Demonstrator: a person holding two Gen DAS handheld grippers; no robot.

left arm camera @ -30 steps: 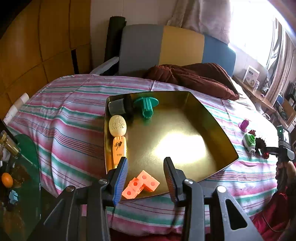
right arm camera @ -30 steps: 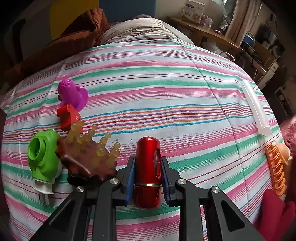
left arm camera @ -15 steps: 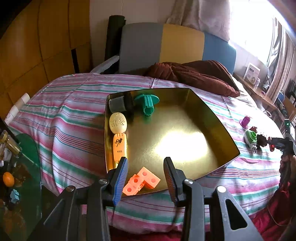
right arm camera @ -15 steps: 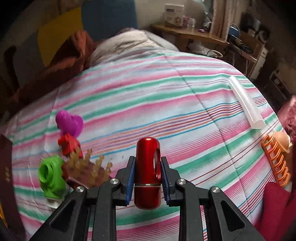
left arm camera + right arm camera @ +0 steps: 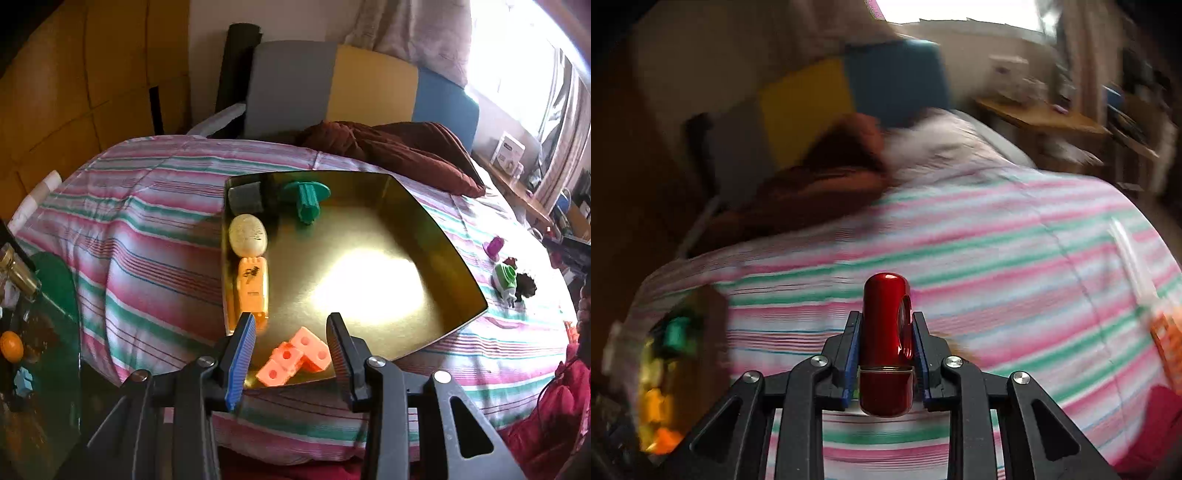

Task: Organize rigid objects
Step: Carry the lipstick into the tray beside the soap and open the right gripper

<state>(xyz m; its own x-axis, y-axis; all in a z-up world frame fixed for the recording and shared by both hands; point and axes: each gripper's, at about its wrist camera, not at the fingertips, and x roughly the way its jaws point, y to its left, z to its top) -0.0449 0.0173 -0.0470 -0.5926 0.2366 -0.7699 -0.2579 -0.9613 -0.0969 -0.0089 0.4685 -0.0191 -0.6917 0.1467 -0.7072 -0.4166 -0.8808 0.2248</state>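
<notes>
The red cylindrical object [image 5: 885,343] is pinched between the pads of the right tongs [image 5: 885,332], which are pressed against both of its sides. It stands upright in the grip, clear of the striped bed cover [image 5: 997,258]. The right wrist view is blurred, consistent with transport.

Step in hand, as judged: carrying the red cylindrical object toward the gold tray [image 5: 436,236]. The tray appears at the far left of the right tongs' view, smeared and only partly visible. The next move calls for bringing the right tongs over a bare part of the tray floor, lowering, then releasing.

The left tongs [image 5: 291,343] are spread and hold nothing; they sit at the tray's near edge, with the pink block cluster [image 5: 295,356] between the fingers.

Tray contents, outward from the left tongs: the pink block cluster; an orange clipper [image 5: 253,288] along the left wall; a cream egg-shaped item [image 5: 247,234] beyond it; a grey block [image 5: 244,199] in the far-left corner; a teal flanged part [image 5: 306,201] to its right.

Outside the tray, to the right on the bed: a purple piece [image 5: 494,247], a green-and-white item [image 5: 505,278] and a dark bristled item [image 5: 526,286].
</notes>
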